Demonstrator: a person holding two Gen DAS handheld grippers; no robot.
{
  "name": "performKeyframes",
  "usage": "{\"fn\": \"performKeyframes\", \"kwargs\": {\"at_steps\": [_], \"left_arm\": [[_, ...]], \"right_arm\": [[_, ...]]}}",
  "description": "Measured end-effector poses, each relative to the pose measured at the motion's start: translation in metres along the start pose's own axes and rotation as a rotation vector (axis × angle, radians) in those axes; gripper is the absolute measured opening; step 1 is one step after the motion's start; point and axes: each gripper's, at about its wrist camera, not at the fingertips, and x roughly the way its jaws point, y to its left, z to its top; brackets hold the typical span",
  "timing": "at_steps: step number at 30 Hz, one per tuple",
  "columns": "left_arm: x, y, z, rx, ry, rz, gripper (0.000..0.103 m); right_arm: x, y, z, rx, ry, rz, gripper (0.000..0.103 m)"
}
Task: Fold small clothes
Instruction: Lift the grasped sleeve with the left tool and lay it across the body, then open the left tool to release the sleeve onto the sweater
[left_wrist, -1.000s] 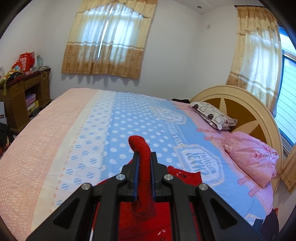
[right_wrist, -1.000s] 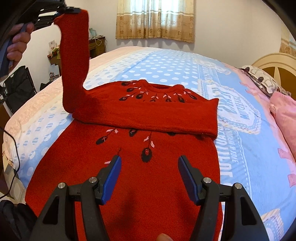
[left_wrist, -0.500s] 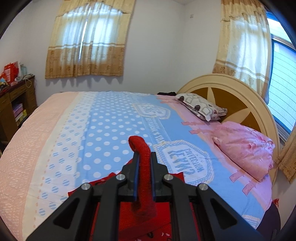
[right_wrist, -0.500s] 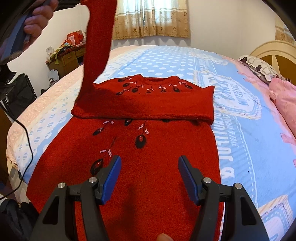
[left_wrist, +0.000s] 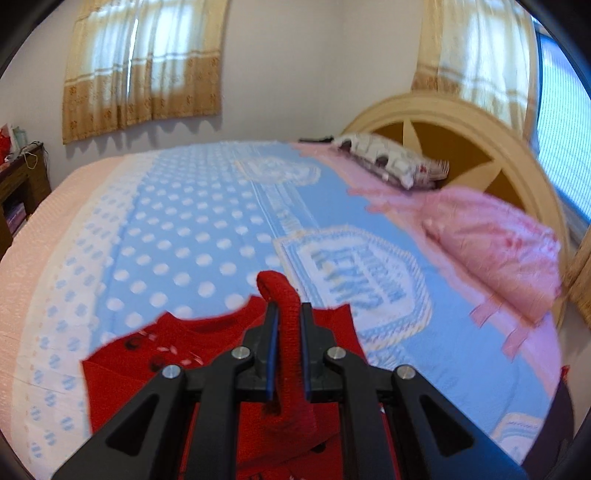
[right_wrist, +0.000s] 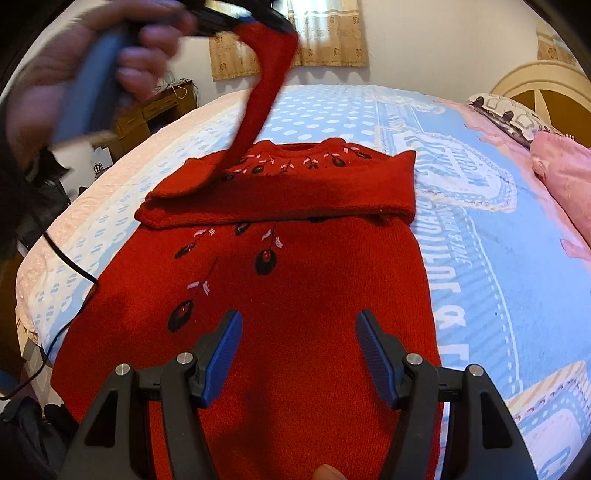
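Both grippers, left (left_wrist: 286, 347) and right (right_wrist: 298, 356), have black angular frames with silver screws and blue ribbed pads (right_wrist: 373, 357). Bare-skinned hand (right_wrist: 88, 55) wraps a blue handle.

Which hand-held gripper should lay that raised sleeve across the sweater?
Left. The left hand-held gripper is shut on the sleeve; the right hand-held gripper hovers open over the sweater.

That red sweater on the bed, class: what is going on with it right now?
A person is folding the sweater on the bed. The left tongs are shut on one sleeve, lifted above the chest. The other sleeve lies folded across. The right tongs hover open over the lower body.
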Motion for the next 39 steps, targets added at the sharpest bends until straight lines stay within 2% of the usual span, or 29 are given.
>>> {"fn": "performKeyframes", "kwargs": {"at_steps": [4, 7, 9, 11, 14, 17, 21, 23, 26, 29, 32, 36, 39], "left_arm": [[0.042, -0.021, -0.024, 0.015, 0.075, -0.002, 0.011], [0.059, -0.036, -0.037, 0.034, 0.129, -0.022, 0.018], [0.059, -0.041, -0.041, 0.065, 0.147, -0.04, 0.03], [0.048, -0.044, -0.045, 0.104, 0.132, -0.03, 0.06], [0.018, -0.032, -0.054, 0.165, 0.067, -0.026, 0.067], [-0.011, 0.0, -0.076, 0.224, 0.038, 0.038, 0.078], [-0.042, 0.066, -0.111, 0.234, 0.038, 0.177, 0.08], [-0.055, 0.099, -0.131, 0.237, 0.041, 0.272, 0.082], [-0.057, 0.132, -0.15, 0.223, 0.073, 0.353, 0.085], [-0.049, 0.152, -0.159, 0.163, 0.101, 0.371, 0.085], [-0.038, 0.163, -0.166, 0.096, 0.117, 0.371, 0.085], [-0.028, 0.172, -0.177, 0.056, 0.155, 0.363, 0.086], [-0.027, 0.184, -0.18, 0.0, 0.172, 0.356, 0.094]], "right_arm": [[0.002, -0.003, -0.008, 0.014, 0.014, 0.0, 0.065], [0.003, -0.007, -0.012, 0.027, 0.021, -0.006, 0.065], [0.005, -0.009, -0.014, 0.033, 0.027, -0.008, 0.065], [0.007, -0.009, -0.017, 0.028, 0.032, -0.01, 0.065], [0.009, -0.009, -0.021, 0.014, 0.033, -0.023, 0.065], [0.008, -0.008, -0.021, 0.009, 0.028, -0.027, 0.065], [0.004, -0.01, -0.02, 0.015, 0.038, -0.017, 0.065], [-0.005, -0.013, -0.015, 0.024, 0.03, -0.014, 0.065], [-0.023, -0.025, 0.002, 0.066, 0.006, 0.016, 0.065], [-0.026, -0.04, 0.03, 0.106, 0.007, 0.042, 0.065], [-0.013, -0.057, 0.059, 0.15, 0.009, 0.005, 0.065], [0.019, -0.066, 0.087, 0.151, 0.036, -0.055, 0.064], [0.043, -0.072, 0.099, 0.155, 0.063, -0.083, 0.056]]}}
